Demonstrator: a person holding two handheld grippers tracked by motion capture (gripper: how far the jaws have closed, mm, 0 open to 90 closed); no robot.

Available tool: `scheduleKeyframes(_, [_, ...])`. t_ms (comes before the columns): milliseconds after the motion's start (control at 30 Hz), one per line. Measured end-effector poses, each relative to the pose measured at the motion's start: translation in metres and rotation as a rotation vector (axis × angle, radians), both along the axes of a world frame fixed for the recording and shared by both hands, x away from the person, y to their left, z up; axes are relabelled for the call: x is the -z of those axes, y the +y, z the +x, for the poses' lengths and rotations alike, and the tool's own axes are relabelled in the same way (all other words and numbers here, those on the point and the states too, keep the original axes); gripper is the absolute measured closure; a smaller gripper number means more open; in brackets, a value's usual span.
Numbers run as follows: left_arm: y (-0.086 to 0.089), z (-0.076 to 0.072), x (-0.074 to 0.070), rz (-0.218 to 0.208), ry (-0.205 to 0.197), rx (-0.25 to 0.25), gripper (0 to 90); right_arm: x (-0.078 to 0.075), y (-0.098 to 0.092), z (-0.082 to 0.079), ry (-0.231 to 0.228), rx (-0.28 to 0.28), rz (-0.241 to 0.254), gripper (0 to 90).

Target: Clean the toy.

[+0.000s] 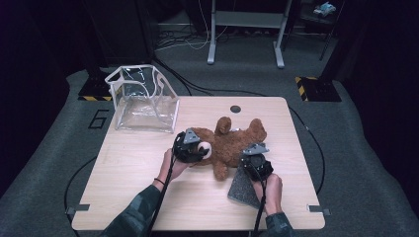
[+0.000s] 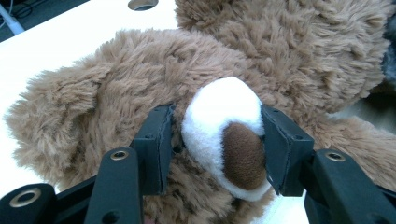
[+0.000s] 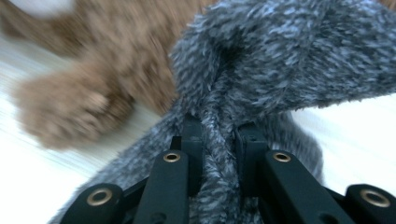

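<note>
The brown teddy bear [image 1: 232,144] lies sprawled at the middle of the high view, on the pale wooden counter [image 1: 133,163], with a grey fuzzy cloth [image 1: 240,190] against its lower right side and a clear plastic bag [image 1: 143,101] with white trim standing in the upper left, well apart from it. My left claw [image 1: 190,148] sits at the bear's head, left of centre, and my right claw [image 1: 257,165] is over the cloth's upper edge, right of centre. In the left gripper view, the bear's white muzzle [image 2: 219,119] with its brown nose [image 2: 243,156] fills the middle, and my left claw [image 2: 217,140] grips that muzzle, a pad pressed on each side. In the right gripper view, blurred, my right claw [image 3: 219,149] is clamped on a bunched fold of the grey cloth [image 3: 280,60], while the bear's paw [image 3: 70,112] shows at the left.
</note>
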State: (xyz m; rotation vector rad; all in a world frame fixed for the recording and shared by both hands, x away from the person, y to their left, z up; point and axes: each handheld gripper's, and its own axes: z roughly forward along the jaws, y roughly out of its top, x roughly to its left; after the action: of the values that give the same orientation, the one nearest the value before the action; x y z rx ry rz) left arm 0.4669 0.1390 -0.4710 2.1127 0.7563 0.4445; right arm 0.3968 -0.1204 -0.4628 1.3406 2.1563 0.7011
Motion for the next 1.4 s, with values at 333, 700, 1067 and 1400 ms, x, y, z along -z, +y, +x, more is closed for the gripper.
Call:
scheduleKeyframes(333, [0.0, 0.0, 0.0, -0.005, -0.001, -0.007, 48.2, 0.012, -0.05, -0.036, 0.015, 0.094, 0.03, 77.7])
scheduleKeyframes(700, [-0.001, 0.0, 0.0, 0.003, 0.001, -0.01, 48.2, -0.005, 0.01, -0.017, -0.037, -0.063, 0.019, 76.6])
scheduleKeyframes(1067, [0.0, 0.002, 0.0, -0.005, 0.005, 0.0, 48.2, 0.022, -0.013, -0.018, 0.026, -0.003, -0.037, 76.8])
scheduleKeyframes(1400, [0.001, 0.003, 0.0, -0.007, 0.007, 0.0, 48.2, 0.027, -0.058, -0.033, 0.065, 0.103, -0.018, 76.7])
